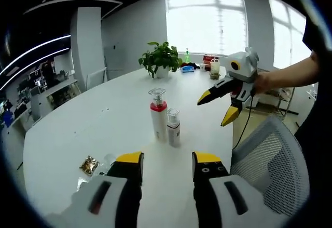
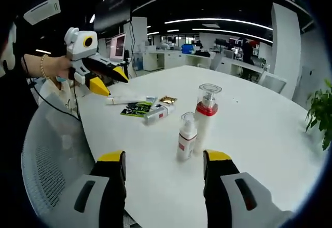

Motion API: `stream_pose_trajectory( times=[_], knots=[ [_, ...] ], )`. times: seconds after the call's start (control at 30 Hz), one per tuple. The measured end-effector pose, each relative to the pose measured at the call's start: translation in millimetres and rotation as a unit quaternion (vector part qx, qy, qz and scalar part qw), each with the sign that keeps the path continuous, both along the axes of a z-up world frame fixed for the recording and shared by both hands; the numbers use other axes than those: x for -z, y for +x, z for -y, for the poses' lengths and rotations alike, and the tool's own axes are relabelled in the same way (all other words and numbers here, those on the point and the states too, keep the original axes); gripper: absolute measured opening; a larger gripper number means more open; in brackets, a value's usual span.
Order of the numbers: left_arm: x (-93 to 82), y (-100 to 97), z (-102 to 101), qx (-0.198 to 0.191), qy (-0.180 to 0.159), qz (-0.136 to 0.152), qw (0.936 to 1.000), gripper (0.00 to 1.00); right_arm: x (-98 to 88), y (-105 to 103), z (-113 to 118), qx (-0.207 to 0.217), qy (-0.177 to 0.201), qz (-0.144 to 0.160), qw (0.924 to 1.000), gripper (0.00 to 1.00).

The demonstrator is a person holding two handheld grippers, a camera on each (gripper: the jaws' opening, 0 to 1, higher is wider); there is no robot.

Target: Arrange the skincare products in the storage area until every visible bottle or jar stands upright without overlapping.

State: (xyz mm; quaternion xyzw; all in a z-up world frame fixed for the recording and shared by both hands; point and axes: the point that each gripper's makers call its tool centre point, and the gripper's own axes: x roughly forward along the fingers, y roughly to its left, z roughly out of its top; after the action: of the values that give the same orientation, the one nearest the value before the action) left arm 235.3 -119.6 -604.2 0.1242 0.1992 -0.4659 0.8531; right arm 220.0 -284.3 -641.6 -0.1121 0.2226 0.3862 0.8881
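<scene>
Standing upright side by side near the table's (image 1: pixel 93 119) front edge, two bottles are seen in the left gripper view: a tall bottle (image 1: pixel 157 115) w/ red collar and clear cap, and a short bottle (image 1: pixel 173 126) w/ white pump top, just beside it, possibly touching. The left tool (image 1: pixel 167 164) is held low over the table, jaws apart, nothing between them; bottles lie ahead of the gap. A gold packet (image 1: pixel 89 164) is seen on the table at lower left. The right tool (image 1: pixel 218 107) is raised in the air at right, held by a hand (image 1: pixel 262 82), its yellow-tipped jaws apart and clamped on nothing. A potted plant (image 1: pixel 160 58) and small items are set at the far end by the window. A mesh chair (image 1: pixel 275 160) is seen at lower right.

In the right gripper view, the tall bottle (image 2: pixel 206 115) and short bottle (image 2: pixel 187 136) are shown upright ahead of the right tool (image 2: pixel 164 164), jaws apart. Behind them, lying flat on the table (image 2: pixel 259 129): a tube (image 2: pixel 157 114), a green-black sachet (image 2: pixel 137 108), a long white tube (image 2: pixel 127 99) and the gold packet (image 2: pixel 167 99), clustered close together. The left tool (image 2: pixel 109 80) is held aloft at left by a hand (image 2: pixel 61 67), jaws apart, above the lying items but not touching them. A mesh chair (image 2: pixel 52 155) is at lower left.
</scene>
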Motion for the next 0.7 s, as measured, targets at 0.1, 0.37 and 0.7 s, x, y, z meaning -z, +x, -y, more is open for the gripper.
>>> stream_pose_trajectory(
  times=[0.1,0.37,0.7],
  knots=[
    [0.7,-0.7,-8,-0.011,-0.003,-0.001,0.9999,0.34,-1.8,-1,-2,-0.001,0.002,0.001,1.0000,0.65],
    [1.3,-10.1,-41,-0.072,-0.018,-0.019,0.9970,0.46,-10.1,-9,-13,0.005,0.007,0.005,0.9999,0.74],
    [9.0,-25.6,-93,-0.167,-0.044,-0.059,0.9833,0.65,-13.9,-17,-24,0.022,0.037,-0.003,0.9991,0.87]
  ],
)
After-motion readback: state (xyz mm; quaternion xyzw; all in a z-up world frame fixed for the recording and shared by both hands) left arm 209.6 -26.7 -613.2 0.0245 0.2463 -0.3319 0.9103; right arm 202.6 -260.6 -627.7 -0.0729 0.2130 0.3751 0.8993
